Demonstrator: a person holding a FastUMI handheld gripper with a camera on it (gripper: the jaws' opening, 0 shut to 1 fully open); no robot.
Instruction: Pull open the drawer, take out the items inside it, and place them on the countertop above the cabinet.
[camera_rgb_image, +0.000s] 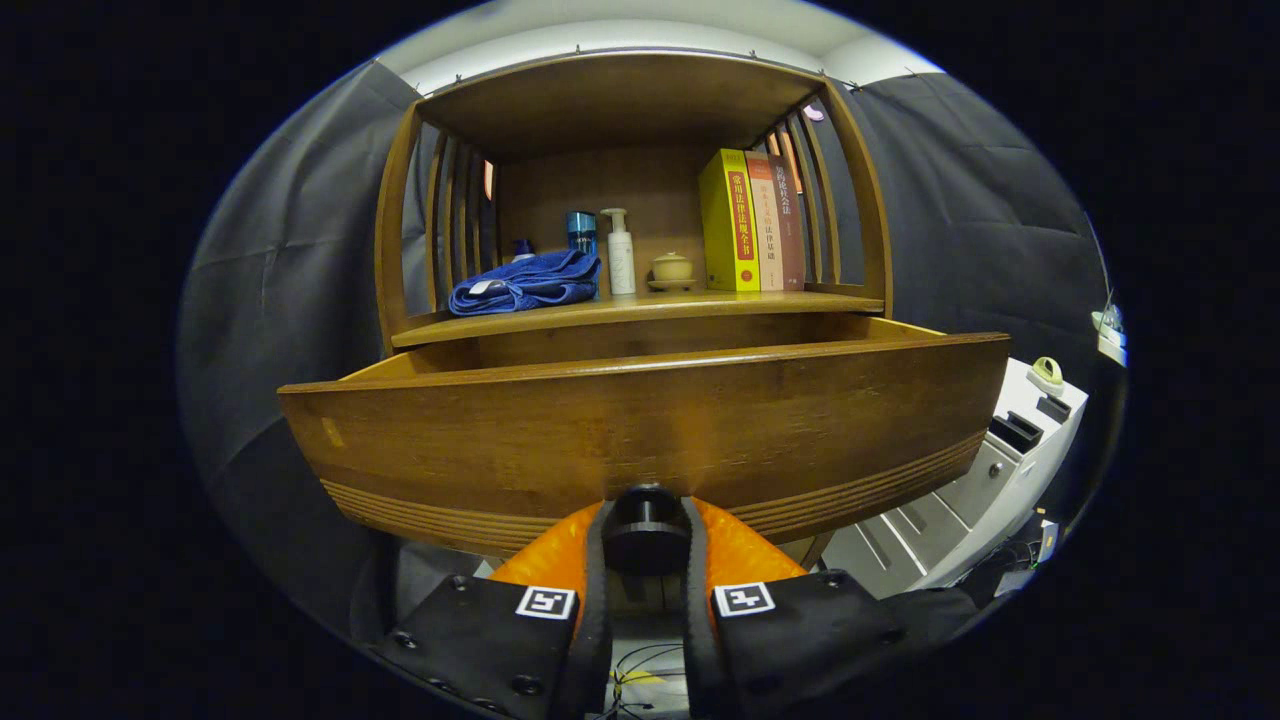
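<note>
Now claw (645, 560) clamped on round dark knob (645, 525), smooth wooden drawer (640, 425) pulled out, ribbed lower edge

Drawer out, its front blocks the straight path ahead.
Gripper (645, 560) fingers clamp the round knob (645, 530) on the drawer front (640, 430). Open gap above the drawer's top edge, centre frame. Countertop (720, 300): blue towel (525, 283) left, bottles (620, 250) and books (750, 220) behind, front strip bare.
</note>
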